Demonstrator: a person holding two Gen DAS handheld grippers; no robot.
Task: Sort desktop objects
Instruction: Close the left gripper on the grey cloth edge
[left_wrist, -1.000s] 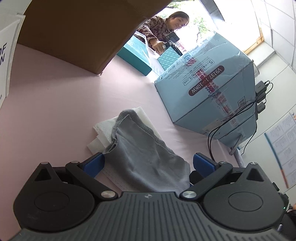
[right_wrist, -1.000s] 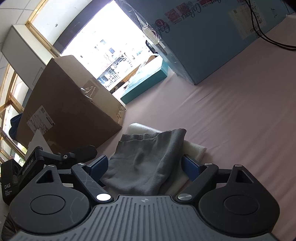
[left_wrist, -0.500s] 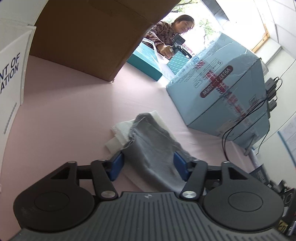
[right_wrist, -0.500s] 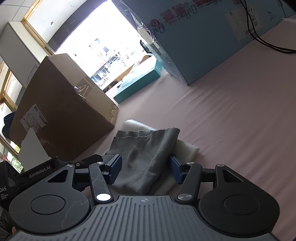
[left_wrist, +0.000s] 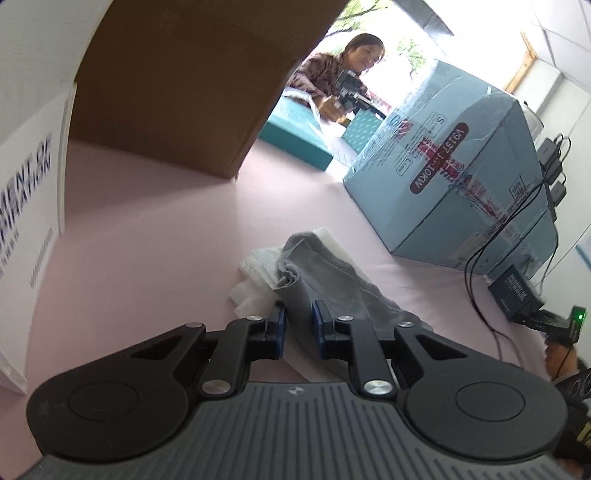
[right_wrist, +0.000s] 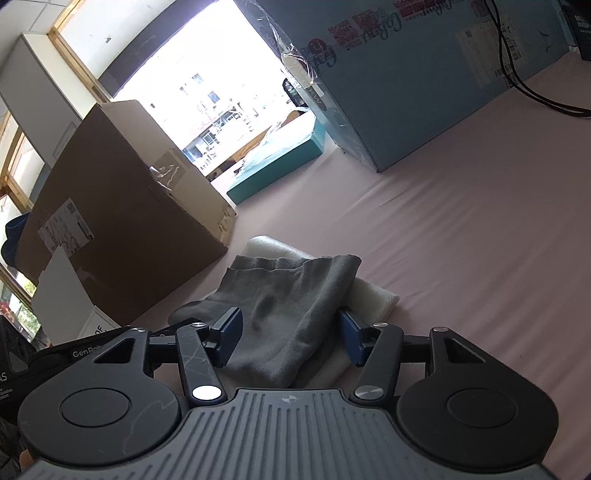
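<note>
A grey cloth (left_wrist: 325, 280) is laid on white tissue sheets (left_wrist: 258, 273) on the pink table cover (left_wrist: 147, 236), between a brown cardboard box (left_wrist: 177, 81) and a large light-blue carton (left_wrist: 461, 177). The near edge of the cloth is pinched by the left gripper (left_wrist: 298, 325), whose blue pads (left_wrist: 317, 328) are drawn close together on a fold of the fabric. The cloth (right_wrist: 288, 306) is straddled by the right gripper (right_wrist: 291, 332), whose fingers (right_wrist: 229, 332) are spread wide on either side of it; whether they touch the fabric cannot be told.

On the carton a dark red label reading "V9157" and "10KW" is seen, with an "S" printed nearby. A flat teal box (left_wrist: 295, 133) is lodged beyond the cloth, between the cardboard box and the carton. Left of the cloth a white board (left_wrist: 26, 192) with blurred dark lettering is stood upright. Black cables (left_wrist: 517, 229) are draped down the carton's side. In the right wrist view "GenRo" is read on the black device (right_wrist: 88, 352) at the lower left, and a white shipping label (right_wrist: 62, 225) is stuck on the cardboard box (right_wrist: 122, 221). A person (left_wrist: 332, 74) holding a device is seated far behind the teal box.
</note>
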